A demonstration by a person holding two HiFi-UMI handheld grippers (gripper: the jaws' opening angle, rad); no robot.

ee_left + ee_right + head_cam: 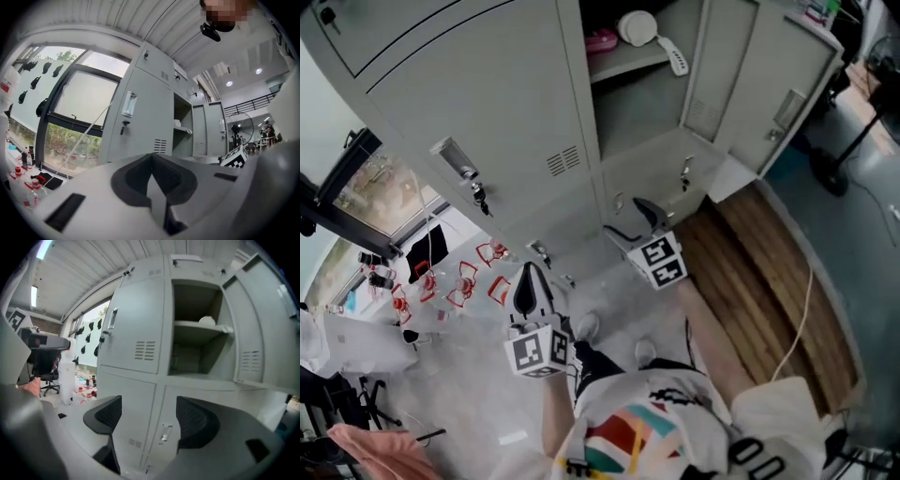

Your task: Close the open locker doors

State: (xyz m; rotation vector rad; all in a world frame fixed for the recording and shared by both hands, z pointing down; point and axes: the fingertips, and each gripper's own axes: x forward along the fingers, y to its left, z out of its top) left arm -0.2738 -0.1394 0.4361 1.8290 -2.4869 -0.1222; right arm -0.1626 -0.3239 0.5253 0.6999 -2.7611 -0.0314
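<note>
2 claws are raised in front of the lockers, and only 1 is well placed for the job. The right claw (640, 218) has its jaws well apart with nothing between them. In its own view the open compartment (199, 341) sits above it and slightly to its right. The open door (262, 348) hangs further right again, inner face showing, its long axis upright. It seems hinged on its far right edge, so its free edge is the side nearest this claw. The left claw (529, 289) has its jaws pressed together on nothing. It is aimed further left, at a closed door (140, 122) with a key in its lock, and the open compartment lies off to its right. I'd judge the right claw the nearer of the 2. The coming move looks like a reach up and rightward past the door's free edge, then a sweep back left to swing it shut. Whether the panel beyond that door is a 2nd open door I cannot tell.
</note>
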